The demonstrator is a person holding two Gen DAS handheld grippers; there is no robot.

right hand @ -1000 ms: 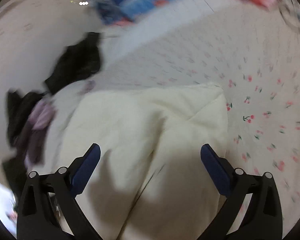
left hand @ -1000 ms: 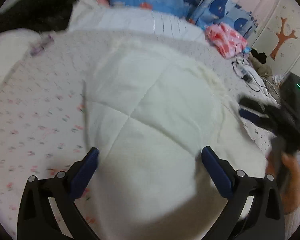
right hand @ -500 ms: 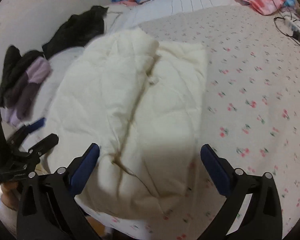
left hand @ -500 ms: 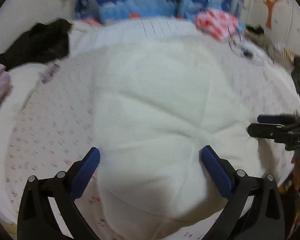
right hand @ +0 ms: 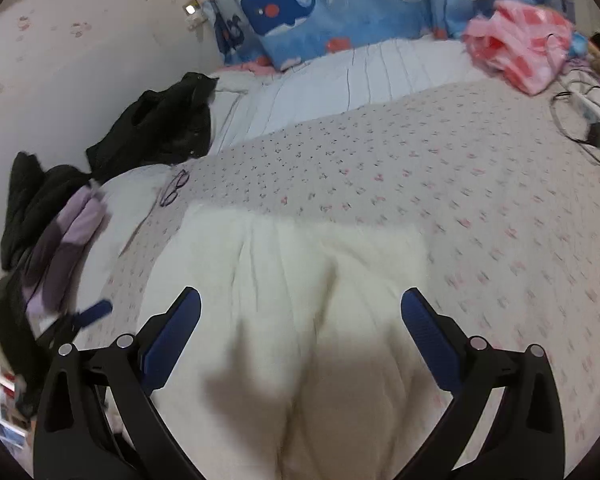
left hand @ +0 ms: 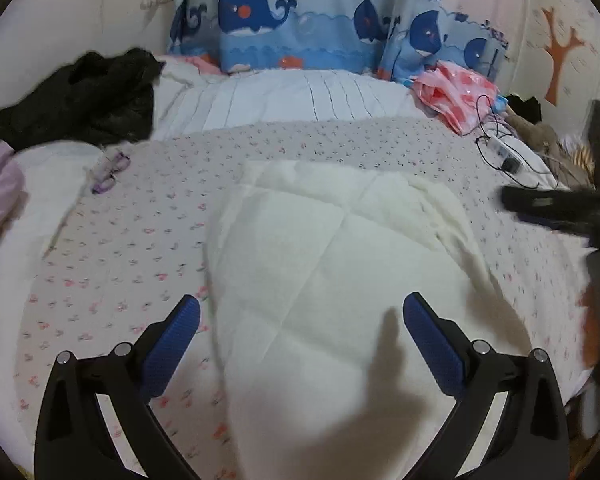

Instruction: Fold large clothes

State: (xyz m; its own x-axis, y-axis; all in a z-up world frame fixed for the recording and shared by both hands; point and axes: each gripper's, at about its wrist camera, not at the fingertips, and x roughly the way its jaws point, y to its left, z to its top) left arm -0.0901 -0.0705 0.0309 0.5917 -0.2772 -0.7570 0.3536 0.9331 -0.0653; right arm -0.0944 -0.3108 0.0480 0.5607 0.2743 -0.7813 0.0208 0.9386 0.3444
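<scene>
Over the cream padded garment (left hand: 332,280) both grippers, left gripper (left hand: 300,332) and right gripper (right hand: 300,332), are hovering spread and empty; pinching its near, seemingly doubled edge evenly looks wise.

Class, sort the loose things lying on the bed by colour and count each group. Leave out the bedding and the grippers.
White: 1, the folded padded garment
Black: 1, the heap of clothing
Purple: 1, the bundle of cloth
Pink: 1, the crumpled bag
Dark-framed: 1, the glasses
Total: 5
</scene>
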